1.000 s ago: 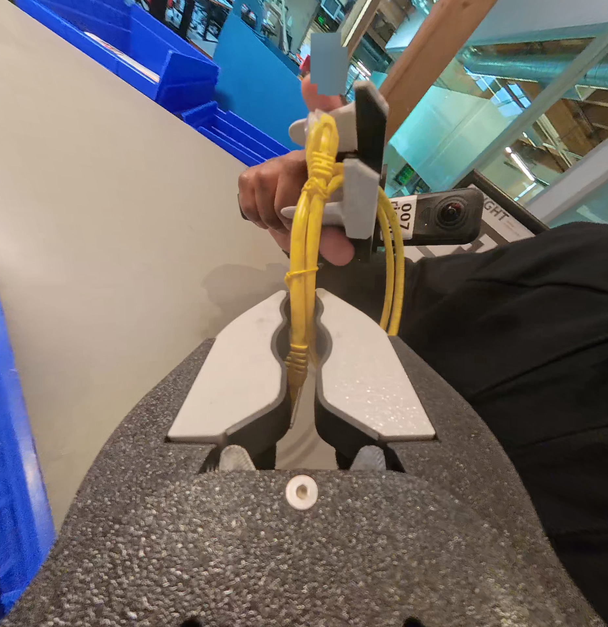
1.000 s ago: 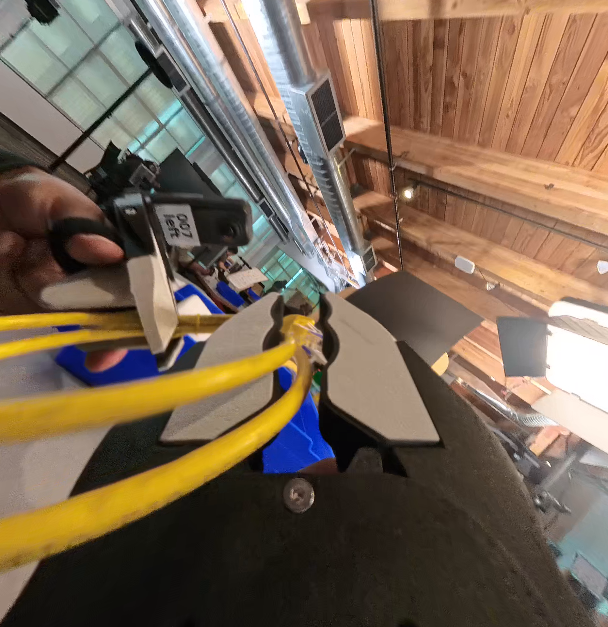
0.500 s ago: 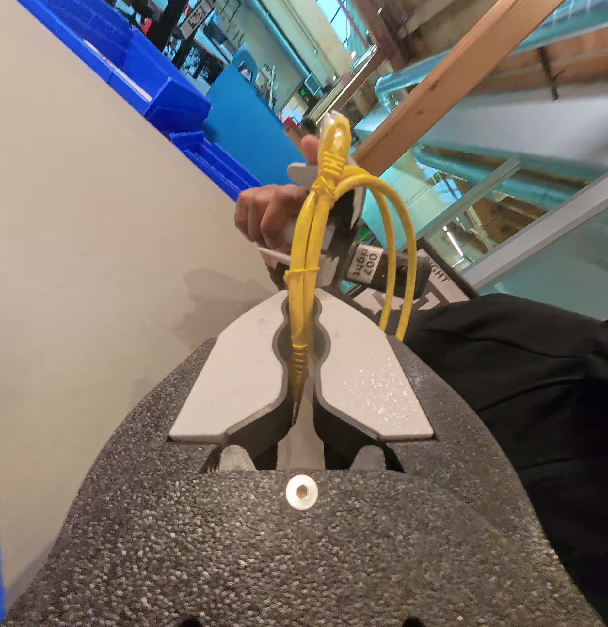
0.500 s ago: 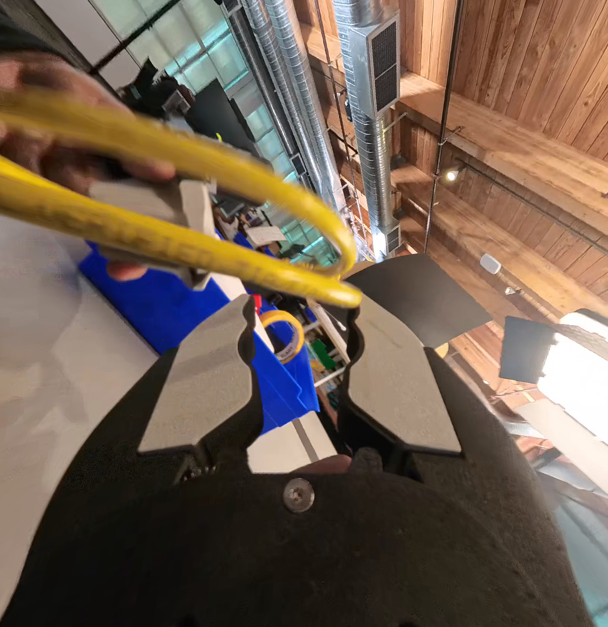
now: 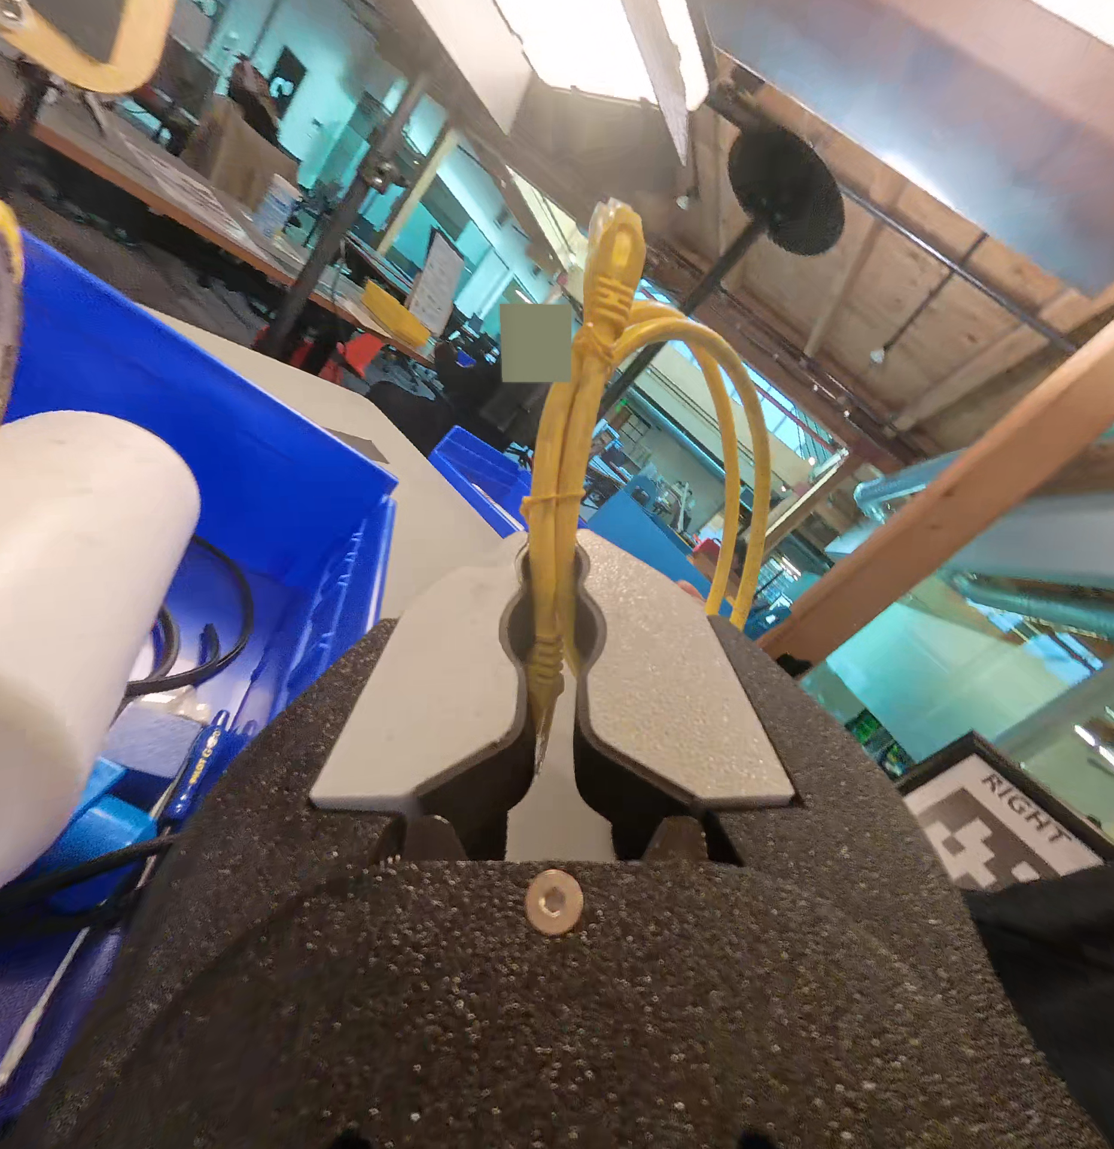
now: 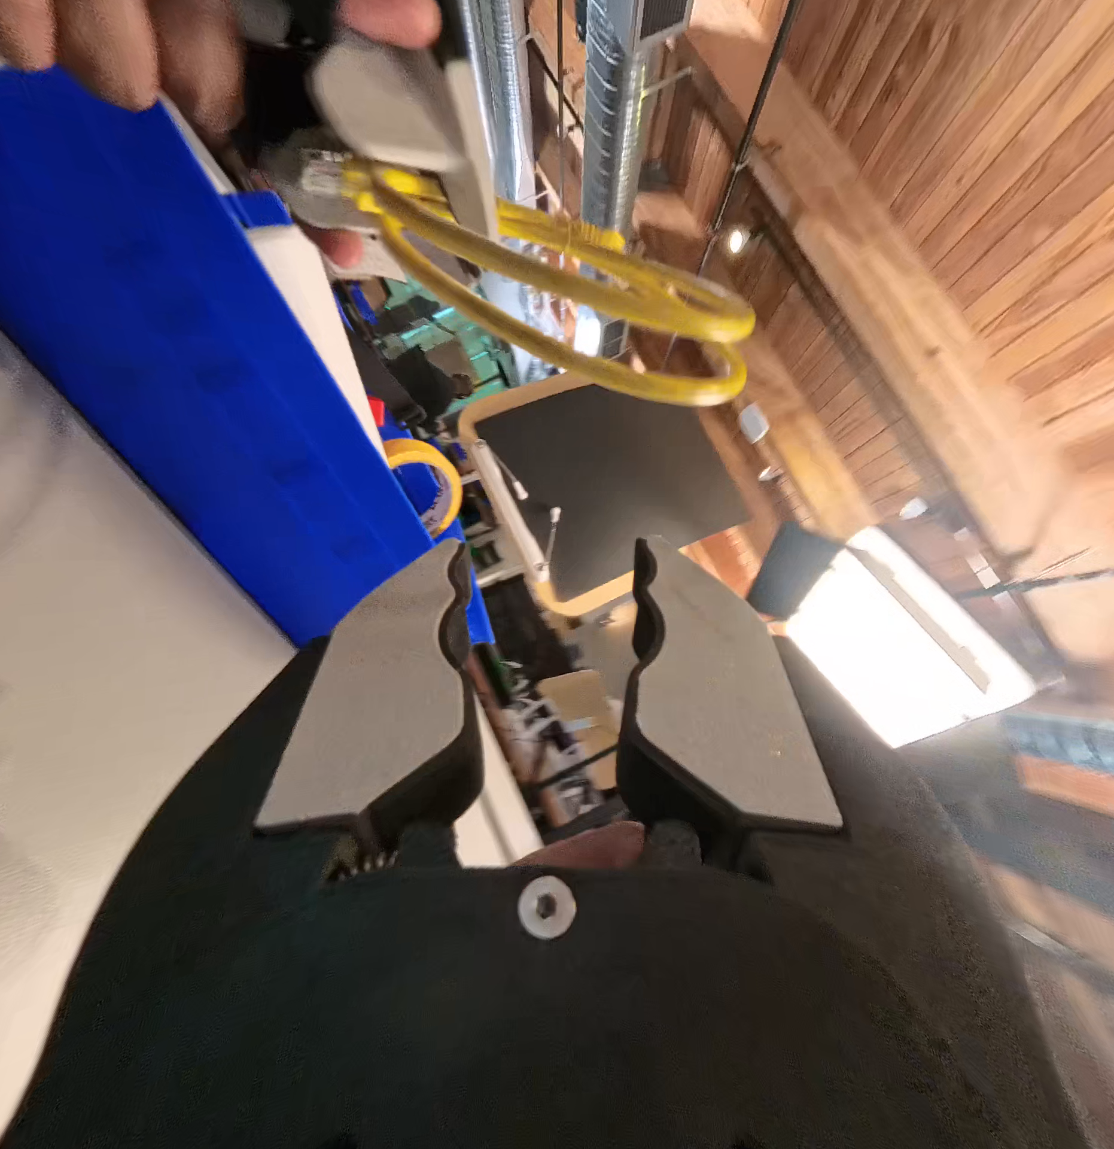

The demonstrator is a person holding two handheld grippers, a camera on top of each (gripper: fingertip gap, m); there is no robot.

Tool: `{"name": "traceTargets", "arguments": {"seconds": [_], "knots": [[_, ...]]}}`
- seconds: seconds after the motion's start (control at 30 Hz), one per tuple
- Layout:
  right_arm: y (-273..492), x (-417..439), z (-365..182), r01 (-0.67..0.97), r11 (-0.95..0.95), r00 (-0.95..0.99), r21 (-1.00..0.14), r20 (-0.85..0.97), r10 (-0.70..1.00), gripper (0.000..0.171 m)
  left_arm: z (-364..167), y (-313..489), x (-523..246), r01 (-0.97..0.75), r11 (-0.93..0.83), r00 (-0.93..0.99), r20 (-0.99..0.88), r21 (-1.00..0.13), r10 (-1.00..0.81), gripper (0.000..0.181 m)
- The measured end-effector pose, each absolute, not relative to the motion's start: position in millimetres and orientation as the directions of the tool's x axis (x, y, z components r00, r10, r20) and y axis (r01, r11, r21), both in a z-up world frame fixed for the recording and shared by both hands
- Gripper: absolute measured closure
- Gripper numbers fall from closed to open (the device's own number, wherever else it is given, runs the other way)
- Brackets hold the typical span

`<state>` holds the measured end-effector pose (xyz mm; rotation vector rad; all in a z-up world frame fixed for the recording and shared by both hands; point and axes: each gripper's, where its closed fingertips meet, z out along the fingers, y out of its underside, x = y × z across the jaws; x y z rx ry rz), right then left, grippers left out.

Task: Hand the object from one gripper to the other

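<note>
The yellow cable bundle (image 5: 557,510), pinched by both grippers a second ago, is now held by the left gripper (image 5: 553,612) alone, so the handover is judged complete. Its fingers are pressed together on the bundled strands near one plug, with the loops standing beyond the fingertips. The right gripper (image 6: 549,597) has been drawn back; its fingers are spread wide, with nothing between them, well apart from the cable.

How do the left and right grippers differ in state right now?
The left gripper is shut on the yellow cable; the right gripper holds nothing. The left's jaws pinch together; the right's stand well apart. Both have grey fingers on black bodies.
</note>
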<state>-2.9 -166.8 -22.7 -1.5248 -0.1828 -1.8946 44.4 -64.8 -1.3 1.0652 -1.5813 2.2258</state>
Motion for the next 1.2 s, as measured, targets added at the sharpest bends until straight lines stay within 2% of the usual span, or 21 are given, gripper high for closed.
{"name": "traceTargets", "arguments": {"seconds": [0.1, 0.2, 0.37, 0.43, 0.47, 0.5, 0.6, 0.7, 0.8, 0.9, 0.97, 1.03, 1.2], "knots": [[-146, -4, -26, 0.566, -0.82, -0.251, -0.088, 0.928, -0.274, 0.116, -11, -58, 54, -0.553, -0.408, -0.672, 0.679, -0.726, -0.297, 0.173], [-125, -8, -22, 0.548, -0.833, -0.399, 0.074, 0.898, -0.183, 0.11, -18, -54, 59, -0.543, -0.39, -0.65, 0.666, -0.744, -0.366, 0.173], [-111, 5, -20, 0.458, -0.863, -0.52, 0.212, 0.852, -0.066, 0.111, -25, -58, 57, -0.569, -0.355, -0.637, 0.67, -0.742, -0.381, 0.173], [-110, 11, -20, 0.437, -0.868, -0.544, 0.235, 0.838, -0.047, 0.122, -24, -61, 54, -0.575, -0.342, -0.646, 0.668, -0.744, -0.368, 0.172], [-111, 13, -19, 0.441, -0.869, -0.54, 0.223, 0.84, -0.059, 0.136, -23, -62, 52, -0.582, -0.339, -0.653, 0.673, -0.739, -0.347, 0.172], [-113, 16, -17, 0.452, -0.871, -0.524, 0.193, 0.848, -0.084, 0.155, -19, -64, 49, -0.59, -0.345, -0.662, 0.683, -0.73, -0.311, 0.169], [-127, 24, -11, 0.488, -0.872, -0.423, 0.019, 0.88, -0.218, 0.166, -5, -68, 39, -0.602, -0.336, -0.707, 0.679, -0.724, -0.197, 0.149], [-145, 32, -4, 0.541, -0.79, -0.211, -0.288, 0.863, -0.459, 0.168, 2, -71, 33, -0.518, -0.283, -0.796, 0.576, -0.807, -0.185, 0.13], [-163, 44, 1, 0.513, -0.589, 0.064, -0.625, 0.712, -0.7, 0.168, 4, -73, 27, -0.388, -0.216, -0.88, 0.43, -0.896, -0.201, 0.126], [-179, 57, -4, 0.38, -0.337, 0.312, -0.861, 0.463, -0.83, 0.17, 6, -75, 20, -0.323, -0.189, -0.915, 0.357, -0.927, -0.188, 0.128], [-188, 64, -9, 0.27, -0.162, 0.426, -0.949, 0.268, -0.864, 0.17, 4, -77, 19, -0.308, -0.17, -0.918, 0.339, -0.936, -0.204, 0.128], [-195, 69, -14, 0.157, -0.036, 0.504, -0.987, 0.112, -0.857, 0.17, 1, -80, 16, -0.28, -0.144, -0.928, 0.306, -0.949, -0.212, 0.128], [-193, 64, -22, -0.108, 0.207, 0.685, -0.972, -0.223, -0.693, 0.17, -8, -85, 15, -0.211, -0.072, -0.936, 0.223, -0.975, -0.272, 0.123]]}}
